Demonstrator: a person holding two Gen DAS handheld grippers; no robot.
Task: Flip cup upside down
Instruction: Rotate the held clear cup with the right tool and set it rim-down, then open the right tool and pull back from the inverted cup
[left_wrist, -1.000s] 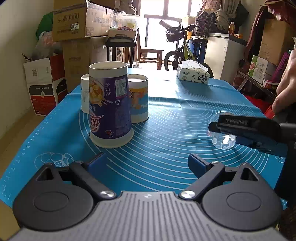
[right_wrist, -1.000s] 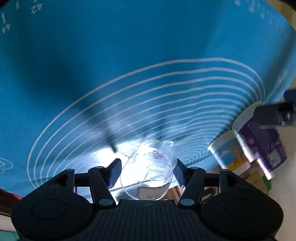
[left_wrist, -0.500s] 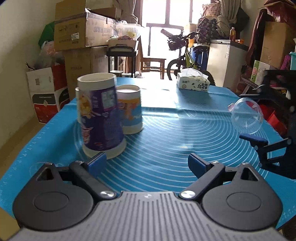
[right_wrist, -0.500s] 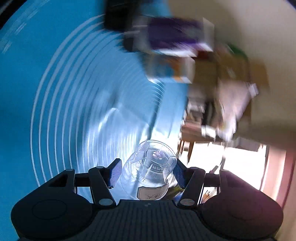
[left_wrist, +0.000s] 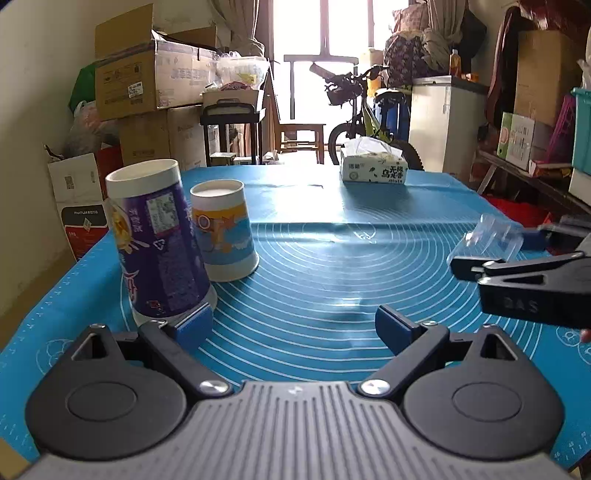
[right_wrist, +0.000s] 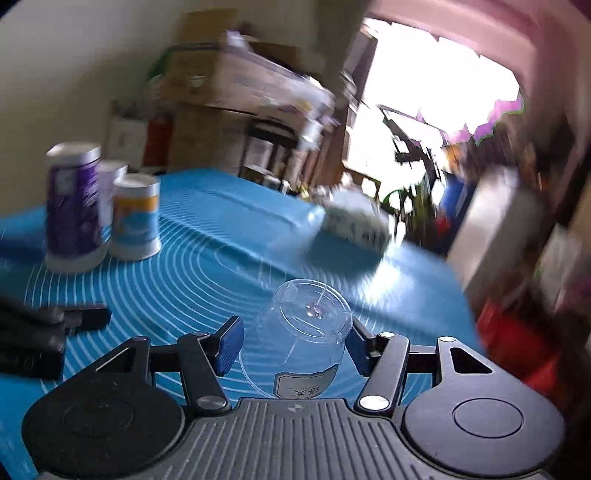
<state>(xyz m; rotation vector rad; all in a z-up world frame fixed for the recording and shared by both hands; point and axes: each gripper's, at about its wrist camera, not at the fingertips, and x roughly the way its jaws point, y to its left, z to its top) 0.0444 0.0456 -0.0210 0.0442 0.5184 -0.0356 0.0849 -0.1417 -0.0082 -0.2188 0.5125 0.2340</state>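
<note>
A clear plastic cup (right_wrist: 303, 339) sits between my right gripper's (right_wrist: 295, 341) blue pads, which are shut on it, its closed base pointing away from the camera. The right wrist view is blurred. In the left wrist view the same cup (left_wrist: 491, 240) is held above the blue mat (left_wrist: 314, 266) at the far right by the right gripper (left_wrist: 517, 245). My left gripper (left_wrist: 293, 325) is open and empty, low over the mat's near edge, its left pad (left_wrist: 194, 326) close to the purple cup (left_wrist: 159, 243).
A purple paper cup and an orange-and-blue paper cup (left_wrist: 223, 230) stand upside down at the mat's left; a third white cup (right_wrist: 107, 192) stands behind them. A tissue box (left_wrist: 373, 168) lies at the far side. Boxes, a bicycle and a fridge surround the table.
My right gripper has turned over with the clear cup, from looking down at the mat to looking level across the table. The left gripper moved closer to the purple cup.
</note>
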